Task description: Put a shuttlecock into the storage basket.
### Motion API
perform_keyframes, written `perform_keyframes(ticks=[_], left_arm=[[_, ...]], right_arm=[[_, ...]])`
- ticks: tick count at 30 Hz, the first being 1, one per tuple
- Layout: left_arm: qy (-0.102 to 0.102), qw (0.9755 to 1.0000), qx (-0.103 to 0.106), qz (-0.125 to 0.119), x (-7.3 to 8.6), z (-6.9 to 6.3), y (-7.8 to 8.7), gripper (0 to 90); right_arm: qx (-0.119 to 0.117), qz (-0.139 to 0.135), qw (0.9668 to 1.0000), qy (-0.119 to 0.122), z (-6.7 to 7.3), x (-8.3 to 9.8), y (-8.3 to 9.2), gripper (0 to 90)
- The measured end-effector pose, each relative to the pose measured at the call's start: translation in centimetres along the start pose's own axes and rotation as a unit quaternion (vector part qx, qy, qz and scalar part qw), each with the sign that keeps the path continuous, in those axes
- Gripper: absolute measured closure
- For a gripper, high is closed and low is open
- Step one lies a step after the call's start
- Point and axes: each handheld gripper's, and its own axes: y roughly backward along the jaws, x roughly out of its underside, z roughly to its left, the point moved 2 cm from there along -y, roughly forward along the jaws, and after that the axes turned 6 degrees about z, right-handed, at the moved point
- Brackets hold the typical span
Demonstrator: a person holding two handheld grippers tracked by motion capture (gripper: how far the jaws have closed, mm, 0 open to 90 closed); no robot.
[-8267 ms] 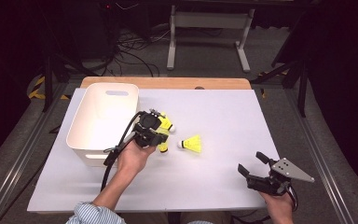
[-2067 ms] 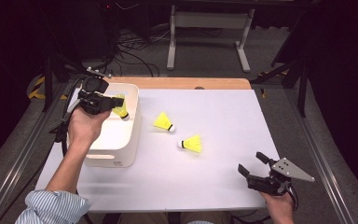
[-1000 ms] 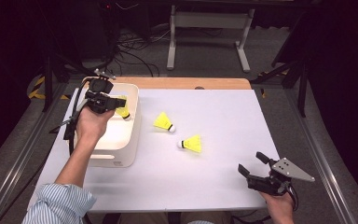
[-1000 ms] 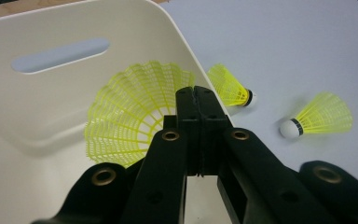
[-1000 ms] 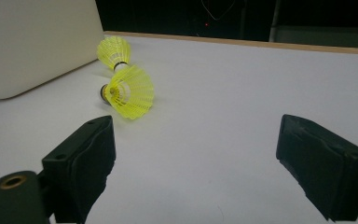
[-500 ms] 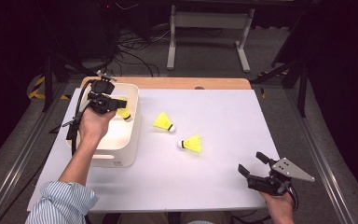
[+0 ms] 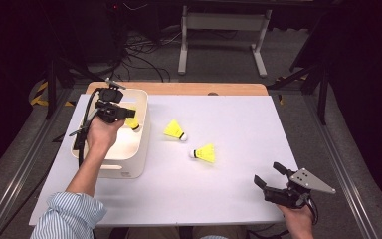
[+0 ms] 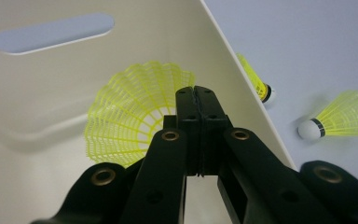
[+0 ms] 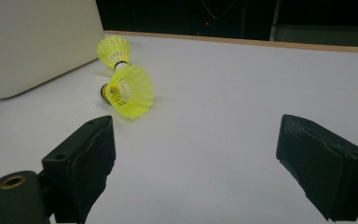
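Hovering over the white bin (image 7: 129,164) at the desk's left edge, the left gripper (image 8: 196,100) is pinching one yellow shuttlecock (image 8: 126,116), while two others (image 7: 175,129) (image 7: 205,152) are lying mid-desk and the right gripper (image 7: 271,180) is resting spread near the front right corner.

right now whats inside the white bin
One yellow shuttlecock is over the inside of the white bin, pinched in the shut left gripper. The hand and gripper cover much of the bin's floor, so anything lying there cannot be seen.
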Motion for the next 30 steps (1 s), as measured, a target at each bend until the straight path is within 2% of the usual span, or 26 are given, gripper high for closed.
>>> perform_keyframes(ticks=[16,18,30], left_arm=[[0.010,0.9998,0.003,0.017,0.0,0.5,-1.4,89.9],[0.017,0.9997,0.005,0.016,0.0,0.5,-1.6,89.9],[0.021,0.9994,0.005,0.026,0.1,0.7,-2.2,89.3]], right_arm=[[-0.001,-0.001,1.0000,0.000,0.0,0.0,0.0,12.3],[-0.001,-0.001,1.0000,0.000,0.0,0.0,0.0,12.3],[0.000,-0.001,1.0000,0.000,0.0,0.0,0.0,12.3]])
